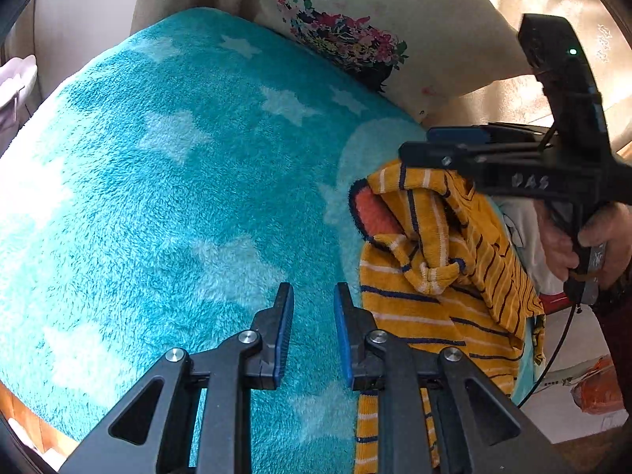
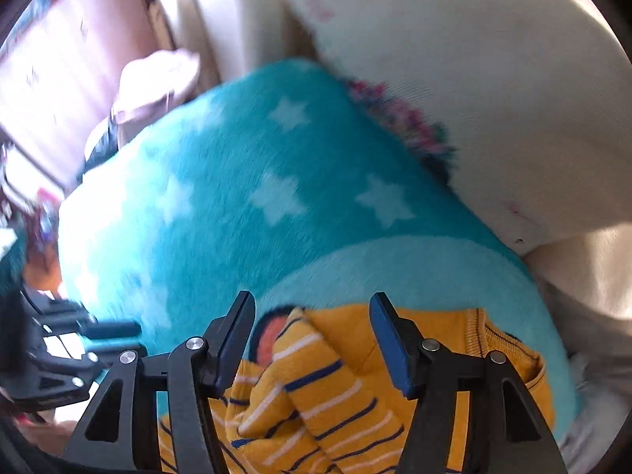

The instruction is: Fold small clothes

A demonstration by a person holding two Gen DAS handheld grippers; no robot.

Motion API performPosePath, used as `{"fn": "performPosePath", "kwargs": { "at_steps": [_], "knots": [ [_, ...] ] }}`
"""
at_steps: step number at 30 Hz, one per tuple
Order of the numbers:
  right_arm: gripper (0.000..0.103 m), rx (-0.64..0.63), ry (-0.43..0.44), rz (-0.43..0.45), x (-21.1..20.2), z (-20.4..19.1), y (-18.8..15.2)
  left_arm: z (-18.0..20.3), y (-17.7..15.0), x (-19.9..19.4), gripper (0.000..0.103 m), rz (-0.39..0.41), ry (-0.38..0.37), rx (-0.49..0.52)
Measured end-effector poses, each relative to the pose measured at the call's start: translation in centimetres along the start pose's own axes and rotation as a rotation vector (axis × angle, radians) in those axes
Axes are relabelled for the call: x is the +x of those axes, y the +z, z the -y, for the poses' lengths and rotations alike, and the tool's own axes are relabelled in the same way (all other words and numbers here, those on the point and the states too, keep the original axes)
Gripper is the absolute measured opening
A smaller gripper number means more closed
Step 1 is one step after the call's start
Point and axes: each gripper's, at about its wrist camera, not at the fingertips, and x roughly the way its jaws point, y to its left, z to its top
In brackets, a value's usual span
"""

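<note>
Since the shirt lies bunched at the blanket's right edge, lower right of frame, your right gripper hangs over it, fingers wide apart, empty; left gripper waits beside it, slightly apart, gripping nothing.

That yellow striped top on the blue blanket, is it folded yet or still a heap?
Still a heap. The top lies crumpled on the blanket, a knotted bit bunched on it, its orange lining showing.

A fluffy turquoise blanket with pale stars covers the surface; a crumpled mustard-yellow striped garment lies on its right edge, a cream floral-print pillow resting at the far side.
</note>
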Motion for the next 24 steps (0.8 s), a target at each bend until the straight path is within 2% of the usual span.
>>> {"fn": "performPosePath", "kwargs": {
  "at_steps": [2,3,4,5,8,12,14,15,18,20,22,24],
  "knots": [
    [0.061,-0.079,-0.071,-0.062,2.1,-1.5,0.1,0.1,0.0,0.1,0.019,0.001,-0.005,0.004],
    [0.028,-0.122,-0.13,-0.112,3.4,-2.2,-0.6,0.2,0.0,0.1,0.019,0.003,-0.005,0.007],
    [0.01,-0.162,-0.18,-0.198,5.2,-2.3,-0.8,0.2,-0.1,0.0,0.019,0.006,-0.004,0.01],
    [0.01,-0.153,-0.196,-0.229,5.5,-1.9,-1.4,0.2,-0.2,-0.1,0.02,0.009,-0.002,0.012],
    [0.009,-0.01,-0.137,-0.183,4.2,0.6,-0.1,0.0,-0.3,-0.2,0.022,0.013,0.002,0.007],
    [0.009,0.226,0.038,0.035,1.7,4.5,3.9,-0.3,-0.2,-0.5,0.022,0.015,0.007,-0.006],
    [0.011,0.285,0.059,0.101,2.0,5.6,4.8,-0.3,-0.2,-0.6,0.022,0.018,0.003,-0.013],
    [0.015,0.297,0.054,0.111,2.4,5.7,5.0,-0.3,-0.2,-0.6,0.023,0.019,0.005,-0.014],
    [0.018,0.326,0.055,0.093,4.2,6.6,4.5,-0.1,-0.3,-0.7,0.025,0.019,0.01,-0.015],
    [0.026,0.373,0.084,0.13,3.2,8.3,3.3,-0.1,-0.5,-0.6,0.026,0.018,0.011,-0.016],
    [0.046,0.411,0.082,0.192,0.1,9.2,1.3,0.0,-0.7,-0.6,0.026,0.016,0.011,-0.02],
    [0.051,0.422,0.035,0.222,-2.8,9.9,-1.3,0.3,-0.9,-0.6,0.026,0.02,0.015,-0.027]
  ]
}}
